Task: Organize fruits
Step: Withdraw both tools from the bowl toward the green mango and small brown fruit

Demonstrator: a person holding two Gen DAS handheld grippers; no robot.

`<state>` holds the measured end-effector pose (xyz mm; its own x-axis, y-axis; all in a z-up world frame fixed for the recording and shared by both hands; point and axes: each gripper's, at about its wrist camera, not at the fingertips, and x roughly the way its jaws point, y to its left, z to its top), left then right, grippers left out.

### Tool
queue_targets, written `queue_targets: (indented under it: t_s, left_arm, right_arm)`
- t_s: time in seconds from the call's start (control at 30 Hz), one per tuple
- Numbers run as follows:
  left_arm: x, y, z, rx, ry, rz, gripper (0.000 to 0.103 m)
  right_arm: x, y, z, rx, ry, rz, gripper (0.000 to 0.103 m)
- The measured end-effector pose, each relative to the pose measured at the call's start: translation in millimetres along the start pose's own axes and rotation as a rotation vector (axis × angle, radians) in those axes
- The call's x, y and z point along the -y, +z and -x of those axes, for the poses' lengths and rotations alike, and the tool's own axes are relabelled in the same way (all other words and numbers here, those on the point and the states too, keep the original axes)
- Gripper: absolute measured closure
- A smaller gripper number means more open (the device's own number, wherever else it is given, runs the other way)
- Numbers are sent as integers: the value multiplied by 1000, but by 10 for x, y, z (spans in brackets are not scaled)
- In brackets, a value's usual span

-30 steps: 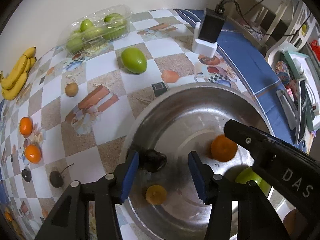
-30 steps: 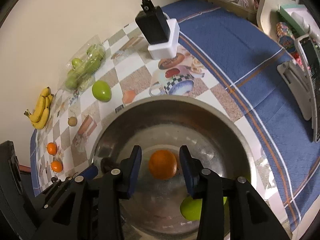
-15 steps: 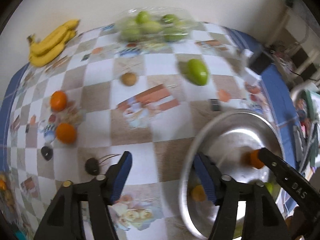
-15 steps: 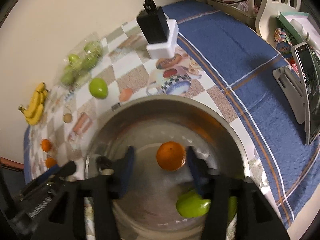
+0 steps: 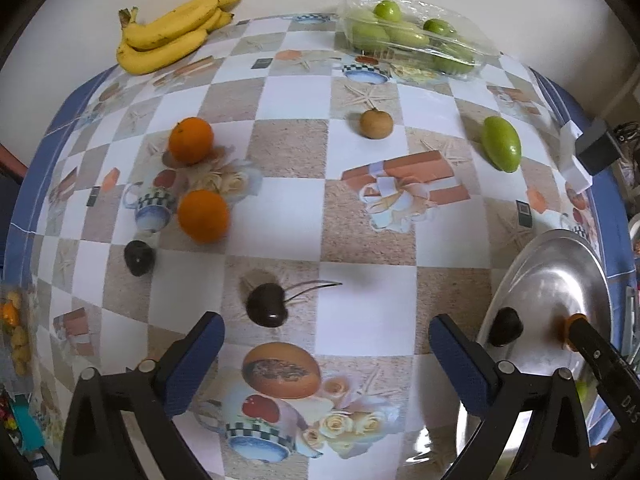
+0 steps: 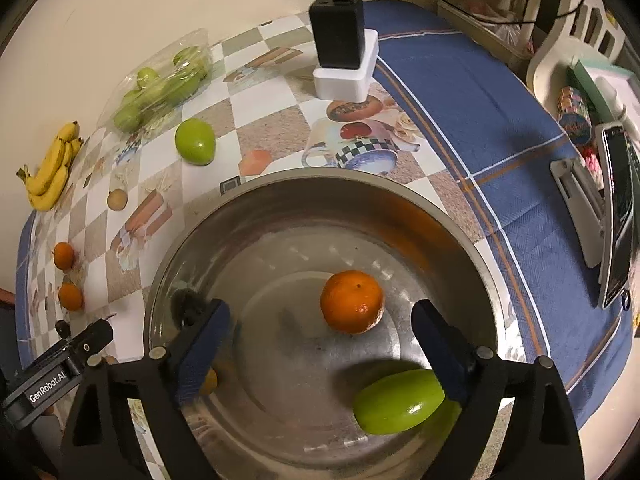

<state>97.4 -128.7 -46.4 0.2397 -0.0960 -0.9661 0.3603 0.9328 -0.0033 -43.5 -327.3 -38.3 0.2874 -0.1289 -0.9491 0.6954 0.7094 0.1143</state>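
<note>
With an orange (image 6: 352, 301) just dropped in the steel bowl (image 6: 280, 196), both my left hand-held gripper (image 5: 326, 346) and right hand-held gripper (image 6: 320, 334), jaws freshly opened and empty, faced the next pick: the cherry (image 5: 266, 305) on the table (image 5: 360, 240).

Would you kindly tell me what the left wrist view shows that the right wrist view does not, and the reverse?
Only the left wrist view: the stemmed dark cherry just ahead of the open left gripper.

Only the right wrist view: the green mango inside the steel bowl, under the open right gripper, and the phone on its stand.

Both: bananas, the bowl, the orange in it.
</note>
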Motion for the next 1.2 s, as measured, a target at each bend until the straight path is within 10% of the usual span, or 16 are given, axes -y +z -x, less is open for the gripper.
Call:
queue_targets:
  t_s: [1.2]
  left_arm:
    - [-706, 231, 249, 131, 14, 56, 0]
  right_arm:
    - [-738, -147, 113, 51, 171, 157, 0]
